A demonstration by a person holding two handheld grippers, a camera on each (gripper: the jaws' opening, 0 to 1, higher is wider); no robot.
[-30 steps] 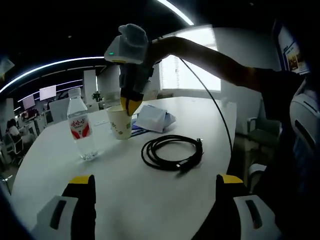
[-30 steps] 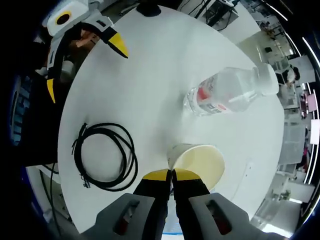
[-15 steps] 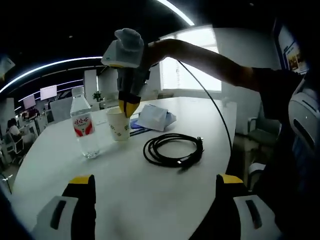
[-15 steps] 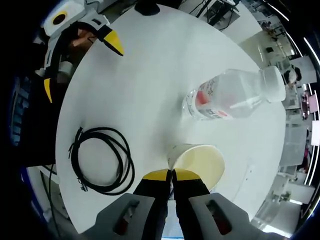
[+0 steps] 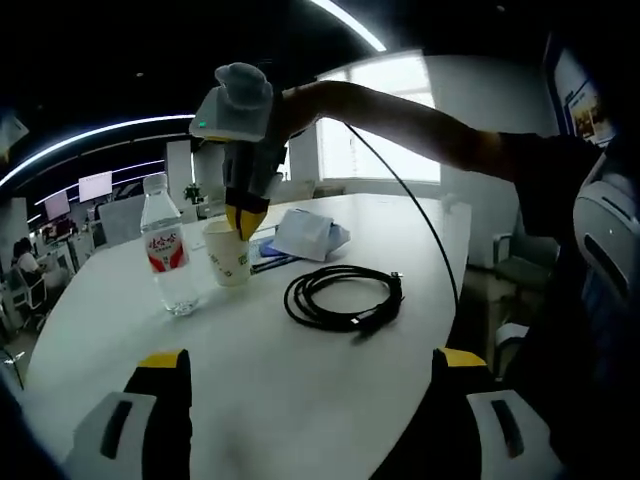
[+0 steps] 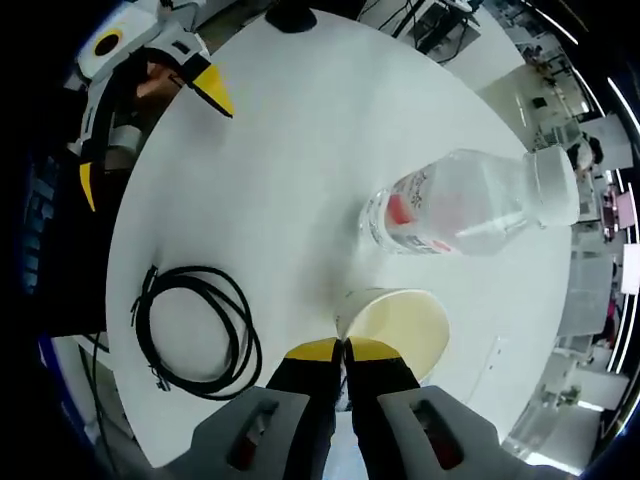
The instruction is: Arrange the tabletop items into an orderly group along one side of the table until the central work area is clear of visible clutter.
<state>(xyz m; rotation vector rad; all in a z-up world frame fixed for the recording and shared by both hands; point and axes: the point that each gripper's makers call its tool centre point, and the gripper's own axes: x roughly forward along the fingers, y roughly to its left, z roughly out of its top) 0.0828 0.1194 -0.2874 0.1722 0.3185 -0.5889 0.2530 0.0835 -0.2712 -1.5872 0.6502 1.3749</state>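
A cream paper cup [image 5: 230, 265] stands on the white round table [image 5: 300, 390], next to a clear water bottle [image 5: 165, 262] with a red label. My right gripper [image 5: 243, 218] reaches down from above and is shut on the rim of the paper cup [image 6: 398, 328]; its yellow tips [image 6: 345, 352] pinch the near edge of the rim. The water bottle [image 6: 470, 205] stands just beyond the cup. A coiled black cable [image 5: 342, 298] lies right of the cup, and the black cable [image 6: 195, 330] lies off to the left. My left gripper [image 5: 305, 375] is open over bare table, and the left gripper [image 6: 150, 110] hovers at the table's edge.
Folded white and blue paper packets [image 5: 300, 238] lie behind the cup near the table's far side. A person's arm [image 5: 430, 130] and a thin cord [image 5: 415, 200] stretch across from the right. Office desks and chairs [image 6: 590, 150] stand beyond the table.
My right gripper has slid the paper cup leftward, closer to the water bottle. The left gripper has stayed put and open.
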